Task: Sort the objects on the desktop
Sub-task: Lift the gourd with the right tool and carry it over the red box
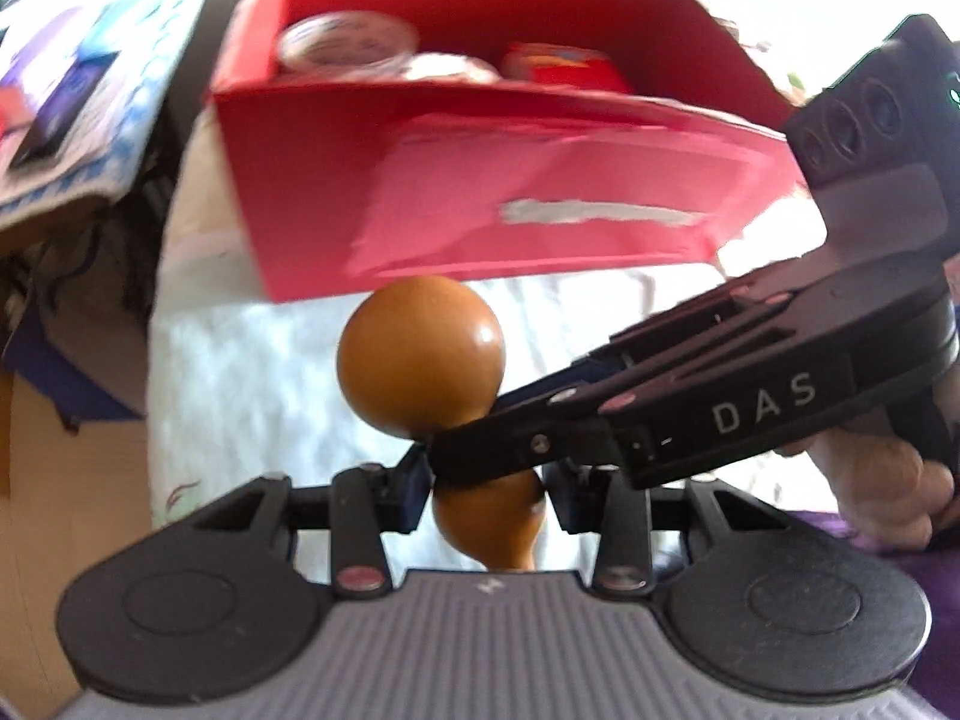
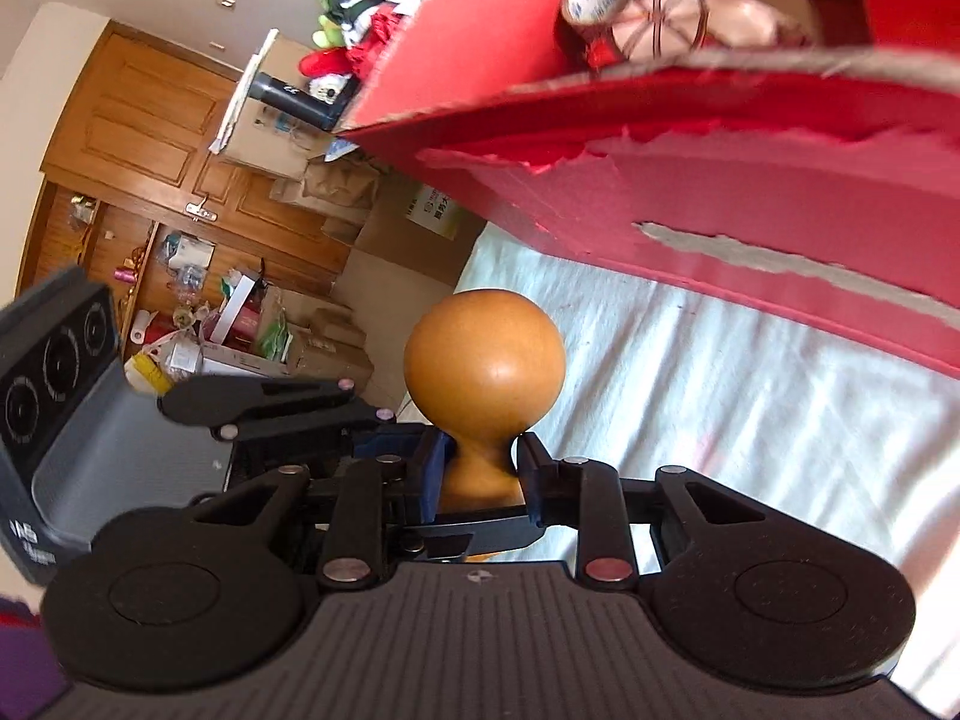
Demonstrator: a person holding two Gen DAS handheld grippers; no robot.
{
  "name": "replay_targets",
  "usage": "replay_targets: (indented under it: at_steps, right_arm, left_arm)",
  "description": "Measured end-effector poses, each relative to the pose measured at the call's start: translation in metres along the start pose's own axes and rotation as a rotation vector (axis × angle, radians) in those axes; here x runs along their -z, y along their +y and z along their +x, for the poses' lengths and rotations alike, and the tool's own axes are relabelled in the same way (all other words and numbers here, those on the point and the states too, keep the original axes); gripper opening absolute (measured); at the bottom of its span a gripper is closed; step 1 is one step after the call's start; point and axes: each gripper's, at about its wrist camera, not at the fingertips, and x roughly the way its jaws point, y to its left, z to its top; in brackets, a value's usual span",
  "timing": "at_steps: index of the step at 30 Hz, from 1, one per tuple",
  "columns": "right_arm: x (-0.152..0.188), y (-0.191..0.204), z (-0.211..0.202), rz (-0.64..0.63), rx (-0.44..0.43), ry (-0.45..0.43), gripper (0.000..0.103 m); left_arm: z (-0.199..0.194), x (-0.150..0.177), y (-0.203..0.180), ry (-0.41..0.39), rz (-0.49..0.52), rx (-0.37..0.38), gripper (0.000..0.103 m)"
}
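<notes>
Both grippers, left (image 1: 486, 495) and right (image 2: 483, 468), clamp the wooden gourd (image 1: 420, 354) at its narrow waist, just before the red box (image 1: 480, 180). Rigid, glossy, likely slippery; the waist grips best

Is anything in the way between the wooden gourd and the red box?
Only the box's own front wall. The gourd, pinched at its neck by both tongs, right tongs and left tongs, sits in front of the red box. It must rise over that rim, and tape rolls already lie inside.
</notes>
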Motion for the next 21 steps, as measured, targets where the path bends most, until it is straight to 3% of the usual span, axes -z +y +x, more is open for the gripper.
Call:
replay_targets:
  at_steps: [12, 17, 21]
  right_arm:
    - [0.017, 0.015, -0.078, -0.043, 0.007, -0.19, 0.029]
    - [0.005, 0.025, -0.116, -0.072, 0.034, -0.313, 0.029]
    - [-0.013, 0.024, -0.138, -0.083, 0.106, -0.393, 0.029]
  left_arm:
    - [-0.053, -0.024, -0.062, -0.103, 0.233, 0.113, 0.041]
    - [-0.073, -0.053, -0.077, -0.197, 0.29, 0.175, 0.041]
    - [-0.073, -0.081, -0.089, -0.266, 0.347, 0.18, 0.04]
